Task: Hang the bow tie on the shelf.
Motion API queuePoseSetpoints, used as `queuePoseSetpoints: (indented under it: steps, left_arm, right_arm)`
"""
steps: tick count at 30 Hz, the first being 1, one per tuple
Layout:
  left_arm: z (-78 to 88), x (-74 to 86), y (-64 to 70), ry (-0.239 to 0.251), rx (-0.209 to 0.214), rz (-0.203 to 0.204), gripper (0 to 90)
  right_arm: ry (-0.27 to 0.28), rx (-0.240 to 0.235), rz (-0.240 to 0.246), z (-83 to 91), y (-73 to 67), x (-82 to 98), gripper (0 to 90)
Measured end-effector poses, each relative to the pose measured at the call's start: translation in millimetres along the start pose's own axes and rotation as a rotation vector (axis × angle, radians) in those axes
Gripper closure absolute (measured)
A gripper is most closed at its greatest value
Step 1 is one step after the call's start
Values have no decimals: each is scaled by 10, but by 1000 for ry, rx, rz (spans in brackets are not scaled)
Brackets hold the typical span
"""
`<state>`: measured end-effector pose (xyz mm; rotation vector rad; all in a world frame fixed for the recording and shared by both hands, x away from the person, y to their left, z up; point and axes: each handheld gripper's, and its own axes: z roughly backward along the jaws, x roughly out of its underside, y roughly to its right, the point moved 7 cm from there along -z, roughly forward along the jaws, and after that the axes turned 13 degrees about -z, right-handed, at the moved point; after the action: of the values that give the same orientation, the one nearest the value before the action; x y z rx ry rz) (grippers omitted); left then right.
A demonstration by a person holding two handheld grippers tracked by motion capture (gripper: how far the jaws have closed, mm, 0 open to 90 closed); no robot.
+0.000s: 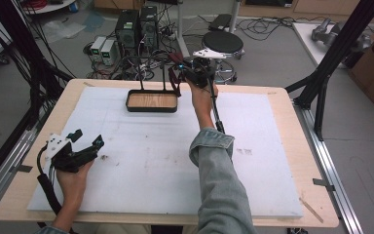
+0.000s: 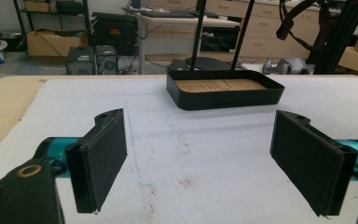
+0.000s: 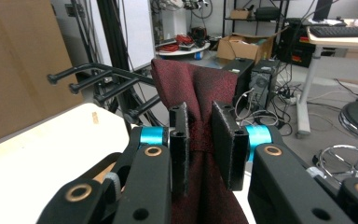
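Note:
A dark red patterned cloth [image 3: 193,88] is pinched between the jaws of my right gripper [image 3: 201,116], which is shut on it. In the high view that gripper [image 1: 181,73] is held up past the table's far edge, with the cloth [image 1: 175,82] hanging below it, beside the upright rods of a black stand. The stand's black tray [image 1: 152,109] with a wooden floor sits at the far middle of the white board. My left gripper [image 1: 88,137] rests at the near left, open with nothing between its jaws [image 2: 205,154]. It faces the tray [image 2: 223,99].
The stand's black pegs [image 3: 93,79] jut out just left of the cloth. A white foam board [image 1: 141,161] covers most of the wooden table. Beyond the far edge stand a black stool [image 1: 222,43], computer towers [image 1: 137,27] and loose cables. A black frame post [image 1: 343,44] rises at right.

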<state>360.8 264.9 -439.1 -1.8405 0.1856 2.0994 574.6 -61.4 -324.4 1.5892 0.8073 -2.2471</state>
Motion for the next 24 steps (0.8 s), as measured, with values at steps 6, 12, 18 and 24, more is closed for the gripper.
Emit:
queuePoseSetpoints:
  steps: [6,12,18,24]
  left_arm:
    - [7,3,-3,-3,1,2,187]
    - [7,7,-6,-5,1,1,187]
    - [8,7,-8,-4,-1,5,187]
    - [8,9,-10,-5,-2,4,187]
  right_arm:
    - [-48,18,-29,-60,82,99,768]
    - [-62,34,-50,-86,138,151,766]
    - [-99,35,-95,-103,215,220,760]
    - [-111,41,-94,-106,232,247,750]
